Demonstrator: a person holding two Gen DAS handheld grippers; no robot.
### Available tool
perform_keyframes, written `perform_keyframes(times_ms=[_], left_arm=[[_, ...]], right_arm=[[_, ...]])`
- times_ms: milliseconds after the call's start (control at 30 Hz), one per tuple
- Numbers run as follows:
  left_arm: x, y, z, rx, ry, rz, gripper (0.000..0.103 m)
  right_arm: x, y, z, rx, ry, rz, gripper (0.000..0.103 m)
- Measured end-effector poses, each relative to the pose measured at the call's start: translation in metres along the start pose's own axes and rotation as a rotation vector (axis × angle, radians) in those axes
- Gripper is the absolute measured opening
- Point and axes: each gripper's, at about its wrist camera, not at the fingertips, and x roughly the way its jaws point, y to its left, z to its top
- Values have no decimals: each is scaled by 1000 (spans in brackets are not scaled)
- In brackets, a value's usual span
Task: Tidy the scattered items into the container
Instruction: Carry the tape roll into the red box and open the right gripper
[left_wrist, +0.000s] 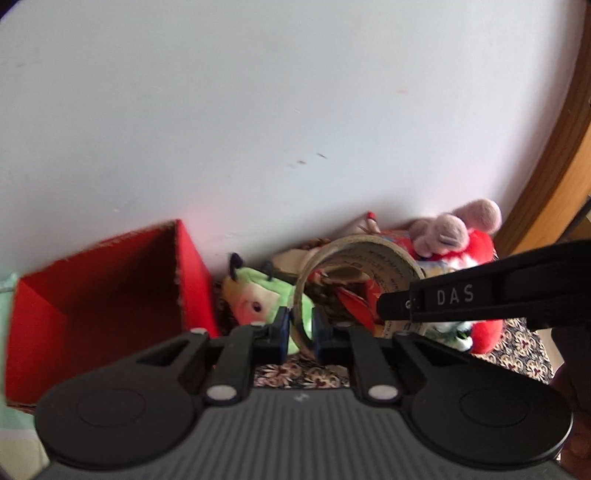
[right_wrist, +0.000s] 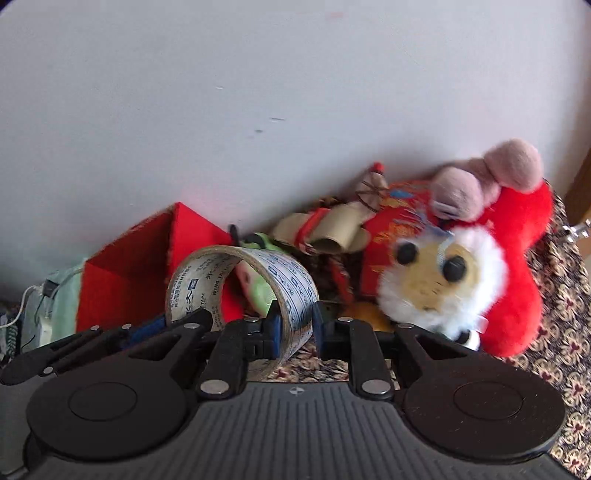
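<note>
**A:** Tape (right_wrist: 291, 273) first. Where is it?

**B:** It is held up above the patterned surface (right_wrist: 561, 295), just right of the open red box (left_wrist: 110, 288) and in front of the green plush (left_wrist: 258, 295). It isn't in the box. The red plush (right_wrist: 509, 277) and some cardboard bits also lie outside it, against the wall.

**A:** Who has it?

**B:** Both, it seems. The left gripper (left_wrist: 301, 326) has its fingers closed on the ring's wall, one inside the hoop and one outside. The right gripper (right_wrist: 296, 323) is clamped on the wall the same way, at another part of the rim. The frames are a little blurred, so I can't judge how hard either one presses.

**A:** How will it handle?

**B:** I'd say it is light and stiff. It's a thin, nearly spent roll on a cardboard core, so it should keep its shape under the fingers and won't break if dropped. The printed outer face looks smooth and probably slick. A hoop pinched at one spot may also swing about that spot.

**A:** So where is the best hold?

**B:** Through the wall, as it is held now, with the pads flat on the inner and outer faces and well down from the edge. Squeezing across the whole hoop would be worse, since the thin ring might flex and pop free.

**A:** And the plush?

**B:** They look soft and bulky, so they'd want a deep pinch in the body.
</note>
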Motion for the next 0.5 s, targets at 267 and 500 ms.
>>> perform_keyframes(times_ms=[267,500], left_arm=[[-6,125,7,-118,-65,195,12],[77,239,-12,-202,117,200,11]], right_arm=[[72,139,39,-202,35,112,19],[188,214,34,-249,178,50,20]])
